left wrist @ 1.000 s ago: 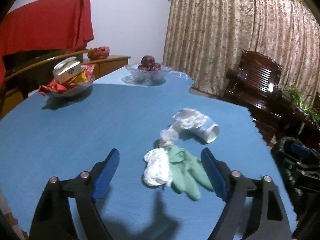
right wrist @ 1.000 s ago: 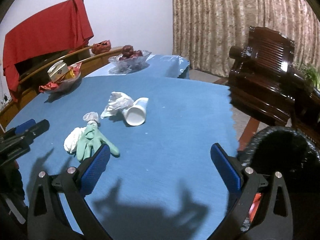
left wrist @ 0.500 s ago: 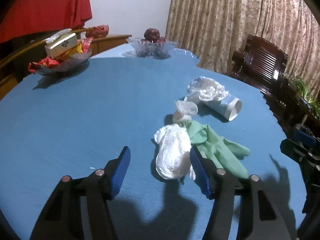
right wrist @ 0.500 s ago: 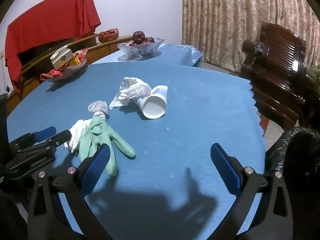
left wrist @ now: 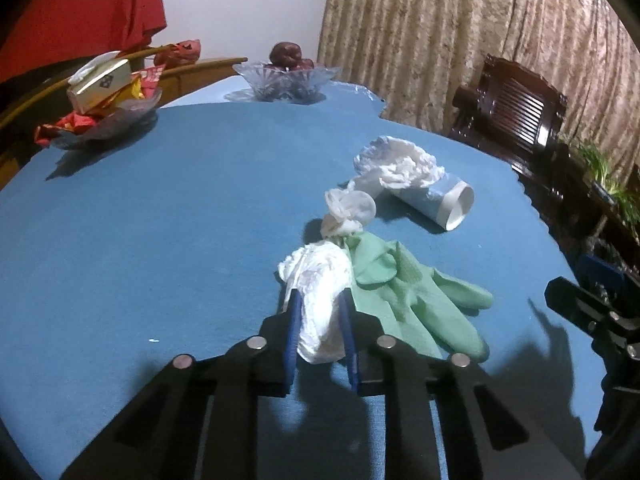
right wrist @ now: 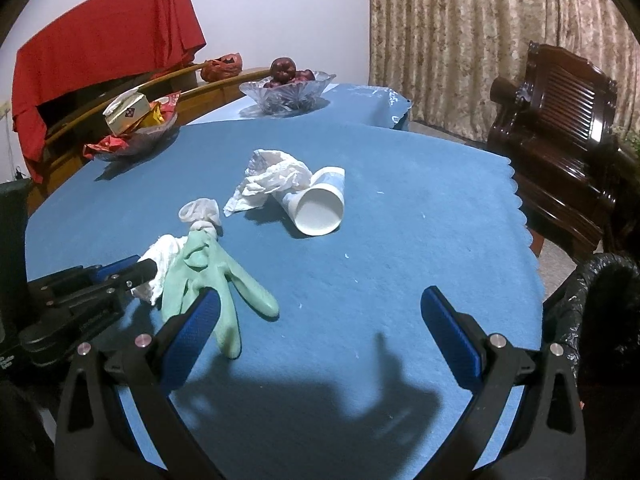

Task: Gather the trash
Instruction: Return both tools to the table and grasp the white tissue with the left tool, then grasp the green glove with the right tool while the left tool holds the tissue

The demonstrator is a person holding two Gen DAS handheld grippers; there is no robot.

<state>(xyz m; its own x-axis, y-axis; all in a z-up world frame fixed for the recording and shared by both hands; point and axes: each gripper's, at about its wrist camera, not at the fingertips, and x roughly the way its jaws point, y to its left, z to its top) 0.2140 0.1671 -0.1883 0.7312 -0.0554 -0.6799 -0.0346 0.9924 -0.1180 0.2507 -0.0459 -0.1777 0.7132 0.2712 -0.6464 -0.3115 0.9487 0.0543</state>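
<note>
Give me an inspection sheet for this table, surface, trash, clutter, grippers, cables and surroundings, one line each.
Surface: blue tablecloth, small white specks.
Job's things: white tissue wad; green glove beside it; small knotted wrapper; crumpled tissue against tipped paper cup; black bin bag off the table's edge.
Clutter: snack dish; fruit bowl.
Grippers: left gripper has just been closing, pads pressing the wad; right gripper open, empty.
Cables: nothing seen.
Surroundings: red cloth, curtain, wooden chair.

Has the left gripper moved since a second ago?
Yes. The left gripper advanced toward the paper cup; its jaws have just been closing on the white tissue wad.
</note>
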